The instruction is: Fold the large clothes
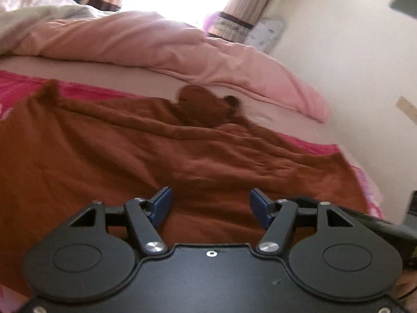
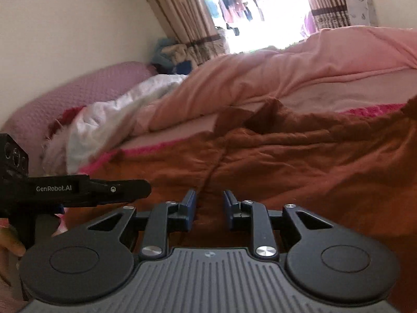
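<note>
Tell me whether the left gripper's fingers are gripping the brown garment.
Apart. The left wrist view shows the left gripper open above the brown garment, with a wide gap between its fingers.

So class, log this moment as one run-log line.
garment: rumpled brown cloth garment spread on bed | left gripper: jaws open, empty | right gripper: jaws open, empty

"GenRobot.AI" stands in white on the black body of the left gripper

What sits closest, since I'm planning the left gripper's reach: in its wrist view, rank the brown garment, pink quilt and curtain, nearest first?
From the left gripper:
1. Brown garment, directly under the fingers.
2. Pink quilt, beyond it across the bed.
3. Curtain, farthest, by the window.
</note>
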Demonstrator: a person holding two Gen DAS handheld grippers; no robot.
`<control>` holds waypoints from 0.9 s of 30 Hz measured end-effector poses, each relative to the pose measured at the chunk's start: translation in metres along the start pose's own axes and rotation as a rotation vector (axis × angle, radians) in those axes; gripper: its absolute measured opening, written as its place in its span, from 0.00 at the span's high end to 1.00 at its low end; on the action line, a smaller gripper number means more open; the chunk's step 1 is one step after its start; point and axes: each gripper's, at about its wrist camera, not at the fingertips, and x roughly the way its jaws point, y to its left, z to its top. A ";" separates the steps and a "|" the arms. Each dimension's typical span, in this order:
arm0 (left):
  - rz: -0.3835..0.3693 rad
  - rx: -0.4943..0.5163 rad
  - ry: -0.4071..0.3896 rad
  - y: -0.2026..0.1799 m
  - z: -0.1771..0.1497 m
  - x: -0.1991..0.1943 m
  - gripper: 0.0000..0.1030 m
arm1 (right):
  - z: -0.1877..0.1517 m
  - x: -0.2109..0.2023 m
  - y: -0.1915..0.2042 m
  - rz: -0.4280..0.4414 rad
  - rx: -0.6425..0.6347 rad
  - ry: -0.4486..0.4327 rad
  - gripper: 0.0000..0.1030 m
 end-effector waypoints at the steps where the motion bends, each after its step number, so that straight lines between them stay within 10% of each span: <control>1: 0.021 0.004 -0.008 0.007 0.001 -0.001 0.36 | 0.001 -0.002 -0.006 -0.013 0.012 -0.005 0.72; 13: 0.241 -0.060 -0.057 0.105 0.039 -0.013 0.35 | 0.031 -0.042 -0.138 -0.388 0.143 -0.127 0.72; 27: 0.259 -0.032 -0.022 0.098 0.045 -0.016 0.32 | 0.021 -0.033 -0.167 -0.399 0.291 -0.120 0.79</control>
